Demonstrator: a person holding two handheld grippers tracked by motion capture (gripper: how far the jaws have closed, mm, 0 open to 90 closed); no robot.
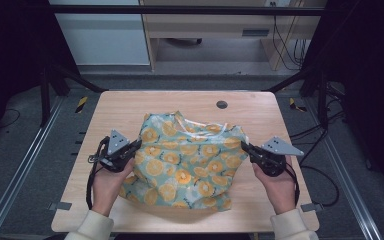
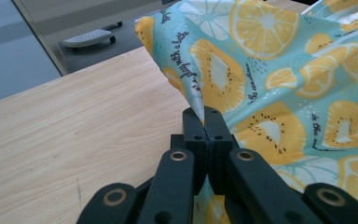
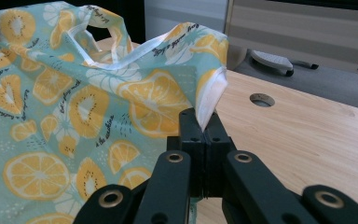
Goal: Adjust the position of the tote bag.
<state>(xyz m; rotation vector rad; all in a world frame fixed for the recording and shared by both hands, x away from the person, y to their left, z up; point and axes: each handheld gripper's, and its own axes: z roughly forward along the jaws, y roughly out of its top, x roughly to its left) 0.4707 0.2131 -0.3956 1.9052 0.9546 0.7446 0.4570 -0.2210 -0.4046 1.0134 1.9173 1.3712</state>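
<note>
Lemon-print cloth [image 1: 187, 160] bunched over mid worktop [image 1: 125, 107], lifted at both sides, lower hem near the front edge; teal w/ orange citrus slices & small script, white trim along the edge

Left gripper [image 1: 136, 146] at cloth's left side, toward worktop's left edge; jaws clenched flat together on a pinched fold of the cloth [image 2: 261, 70], fabric rising from between the tips [image 2: 204, 122]; bare wood of the worktop [image 2: 74, 126] beside it

Right gripper [image 1: 245, 148] at cloth's right side, toward right edge; jaws pressed together on the white-trimmed corner of the cloth [image 3: 98, 102], corner sticking up from the tips [image 3: 204, 125]; round hole [image 3: 262, 99] in worktop near the far edge, also seen from above [image 1: 222, 104]

Hands [image 1: 107, 182] behind each gripper, cream sleeves at front edge; cloth taut-ish btwn the two grips, handle loop [image 3: 95, 28] visible at the far part
</note>
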